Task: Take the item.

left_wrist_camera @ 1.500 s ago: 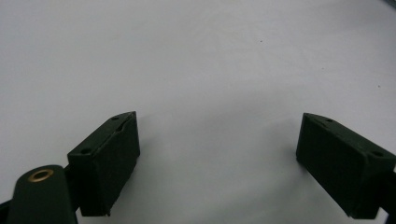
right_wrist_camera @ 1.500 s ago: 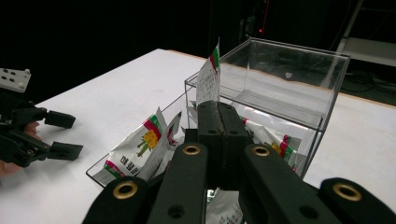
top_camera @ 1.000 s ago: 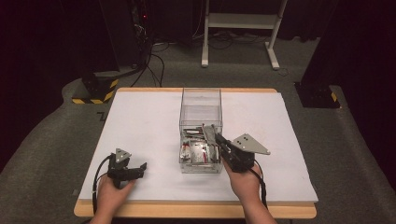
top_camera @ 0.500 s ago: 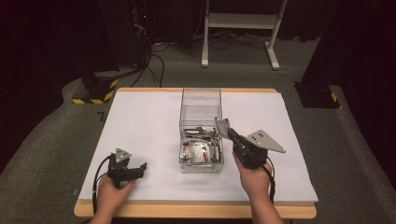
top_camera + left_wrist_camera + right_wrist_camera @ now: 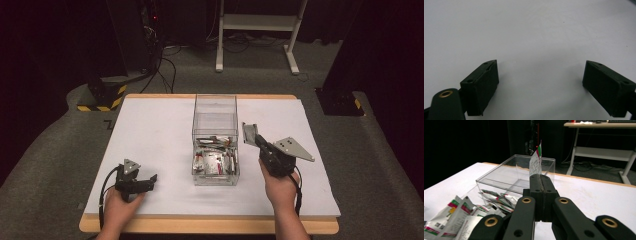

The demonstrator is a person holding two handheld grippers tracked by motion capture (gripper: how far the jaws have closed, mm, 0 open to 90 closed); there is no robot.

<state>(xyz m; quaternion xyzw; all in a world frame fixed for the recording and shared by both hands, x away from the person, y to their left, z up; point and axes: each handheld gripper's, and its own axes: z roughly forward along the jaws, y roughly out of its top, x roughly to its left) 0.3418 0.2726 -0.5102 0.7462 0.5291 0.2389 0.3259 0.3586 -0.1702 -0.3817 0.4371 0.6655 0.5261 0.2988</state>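
A clear plastic box [image 5: 215, 112] stands mid-table with several small printed packets [image 5: 215, 162] lying in its near end; these packets [image 5: 461, 217] also show at the lower left of the right gripper view. My right gripper [image 5: 251, 136] is just right of the box, shut on one packet [image 5: 535, 162] that sticks up edge-on from between its jaws; that packet [image 5: 248, 132] looks grey from above. My left gripper [image 5: 150, 181] rests low over the white table near the front left, open, with nothing between its fingers [image 5: 482, 86].
The white tabletop [image 5: 150, 130] has a wooden rim. Beyond the far edge stand a dark cabinet with cables, a yellow-black striped base [image 5: 100, 97] and a white desk frame [image 5: 257, 30]. A second striped base [image 5: 340, 102] stands at the far right.
My right gripper has moved to the right, from over the box's near end to beside it, carrying the packet out. The left gripper has stayed put.
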